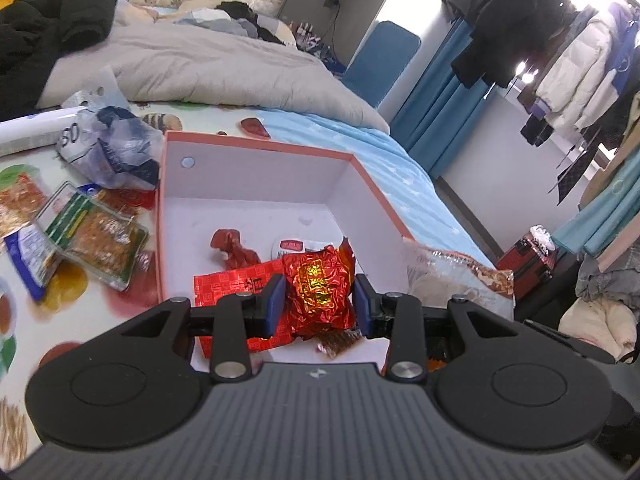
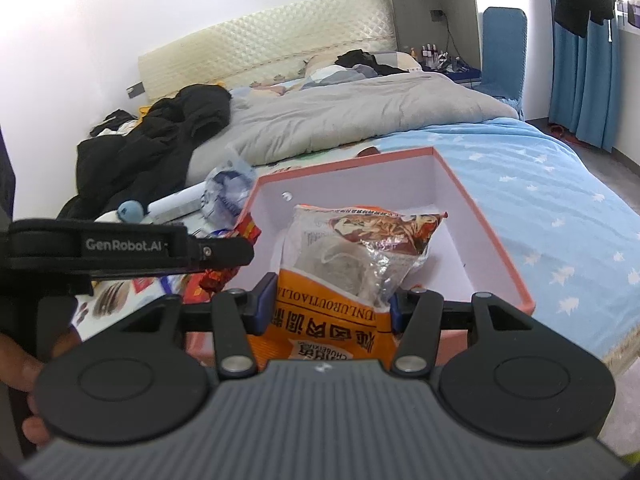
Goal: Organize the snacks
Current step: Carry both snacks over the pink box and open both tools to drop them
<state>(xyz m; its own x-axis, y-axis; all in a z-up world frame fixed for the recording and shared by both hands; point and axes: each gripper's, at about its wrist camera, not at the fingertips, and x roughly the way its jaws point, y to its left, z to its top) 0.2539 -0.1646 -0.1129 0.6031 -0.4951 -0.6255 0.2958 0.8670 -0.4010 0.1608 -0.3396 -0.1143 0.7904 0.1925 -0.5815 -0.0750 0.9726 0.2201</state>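
Observation:
A pink-rimmed box (image 1: 256, 144) with white walls sits on the bed. My left gripper (image 1: 319, 300) is shut on a crinkled red foil snack with a gold label (image 1: 318, 288), held above the box's near end. Inside the box lie a flat red packet (image 1: 228, 280), a dark red snack (image 1: 234, 248) and a small white-lidded cup (image 1: 292, 245). My right gripper (image 2: 328, 304) is shut on an orange and clear snack bag (image 2: 360, 256), held over the same box (image 2: 500, 240). That bag (image 1: 456, 276) shows at the box's right edge in the left wrist view.
Loose snack packets (image 1: 96, 236) and a crumpled plastic bag (image 1: 112, 148) lie left of the box on a patterned mat. A grey quilt (image 1: 208, 64) and black clothes (image 1: 44, 28) cover the bed behind. The left gripper's body (image 2: 120, 252) and a hand (image 2: 24, 364) show in the right wrist view.

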